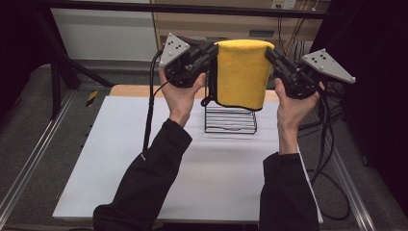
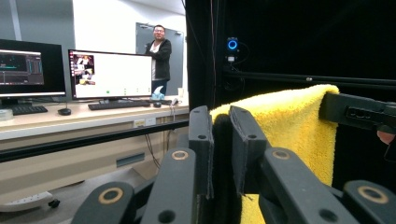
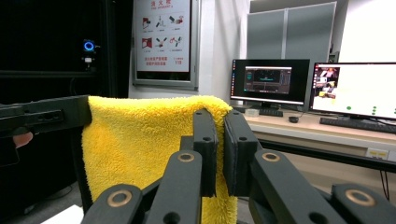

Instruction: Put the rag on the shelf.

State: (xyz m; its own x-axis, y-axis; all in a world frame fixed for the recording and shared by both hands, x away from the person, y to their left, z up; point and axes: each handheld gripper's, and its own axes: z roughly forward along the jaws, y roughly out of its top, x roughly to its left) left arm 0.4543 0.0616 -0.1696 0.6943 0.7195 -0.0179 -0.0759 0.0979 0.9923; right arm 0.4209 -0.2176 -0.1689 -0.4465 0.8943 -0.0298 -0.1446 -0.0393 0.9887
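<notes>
Yellow microfibre towel [image 1: 240,72] hangs folded in the air above the black wire rack [image 1: 230,119], its top corners pinched — left gripper [image 1: 208,54] clamped on one, right gripper [image 1: 270,55] on the other. Lifting looks done; draping it over the rack on the white table [image 1: 120,159] remains.

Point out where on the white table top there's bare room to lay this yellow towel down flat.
The white table top is bare between the wire rack and the near edge, and along its left side beside the left sleeve. The far middle is crowded: the rack stands there, under the yellow towel held by the left gripper and right gripper.
</notes>
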